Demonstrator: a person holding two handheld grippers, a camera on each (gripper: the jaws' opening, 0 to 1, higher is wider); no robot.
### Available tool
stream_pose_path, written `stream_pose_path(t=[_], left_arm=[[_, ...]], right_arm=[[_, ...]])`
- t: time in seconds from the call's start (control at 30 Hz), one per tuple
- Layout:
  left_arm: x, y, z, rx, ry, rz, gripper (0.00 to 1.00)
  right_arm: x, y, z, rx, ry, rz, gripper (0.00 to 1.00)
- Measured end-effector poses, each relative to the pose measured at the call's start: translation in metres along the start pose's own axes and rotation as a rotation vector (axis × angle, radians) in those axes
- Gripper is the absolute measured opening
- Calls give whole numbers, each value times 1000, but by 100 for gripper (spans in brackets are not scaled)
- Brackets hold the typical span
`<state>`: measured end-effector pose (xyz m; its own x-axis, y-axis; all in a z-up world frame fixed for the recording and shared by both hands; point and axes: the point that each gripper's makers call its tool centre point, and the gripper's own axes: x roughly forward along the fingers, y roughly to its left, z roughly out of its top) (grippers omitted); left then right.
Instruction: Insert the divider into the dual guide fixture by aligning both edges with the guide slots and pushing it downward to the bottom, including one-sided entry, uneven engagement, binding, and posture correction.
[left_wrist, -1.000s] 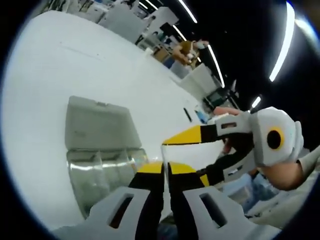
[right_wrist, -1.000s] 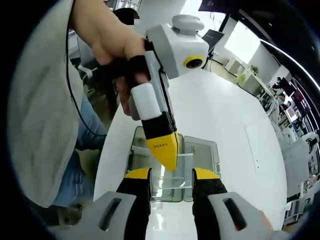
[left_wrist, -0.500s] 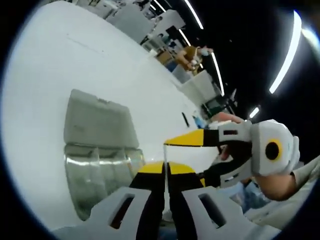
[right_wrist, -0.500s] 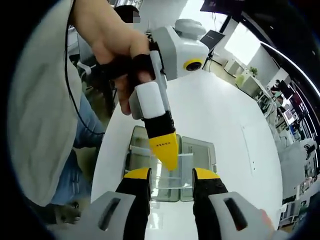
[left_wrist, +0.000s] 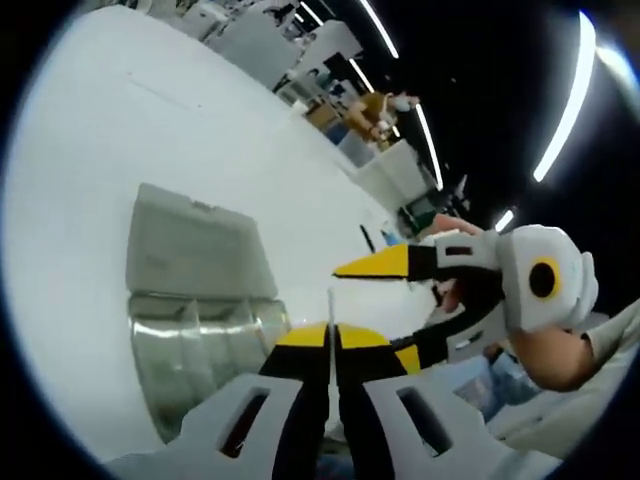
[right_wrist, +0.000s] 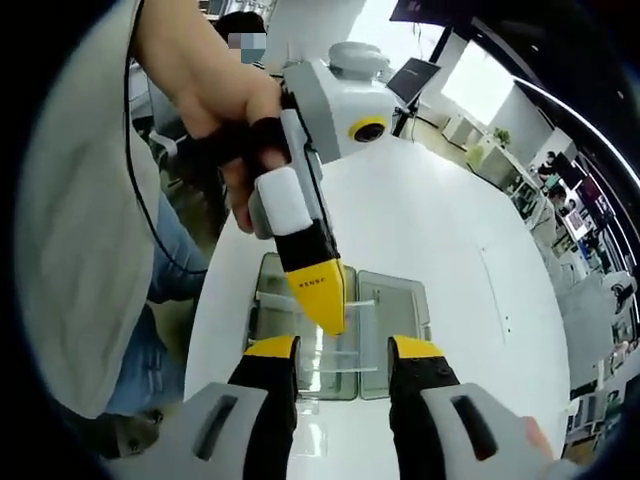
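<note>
Above the white bench (right_wrist: 450, 230), the left gripper (right_wrist: 325, 305) pinches the thin clear plastic divider (left_wrist: 330, 305) edge-up over the transparent box-like guide fixture (right_wrist: 335, 335), apparently to line it up with the slots (none discernible); the right gripper (right_wrist: 340, 350) waits, fingers wide.

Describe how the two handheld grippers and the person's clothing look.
Both the left gripper and right gripper have yellow-tipped black jaws on white-grey bodies with slotted cut-outs. The left carries small lettering on its yellow tip. The person wears a light grey top and blue jeans.
</note>
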<state>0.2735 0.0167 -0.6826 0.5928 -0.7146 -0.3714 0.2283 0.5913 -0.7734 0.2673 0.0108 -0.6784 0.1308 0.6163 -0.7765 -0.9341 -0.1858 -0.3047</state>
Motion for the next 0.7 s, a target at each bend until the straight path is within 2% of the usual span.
stream_pose_path(t=[0.7], left_arm=[[2,-13,2,304,7,-68,0]], right_arm=[[-12,-10,-3,43,-22,103,16]])
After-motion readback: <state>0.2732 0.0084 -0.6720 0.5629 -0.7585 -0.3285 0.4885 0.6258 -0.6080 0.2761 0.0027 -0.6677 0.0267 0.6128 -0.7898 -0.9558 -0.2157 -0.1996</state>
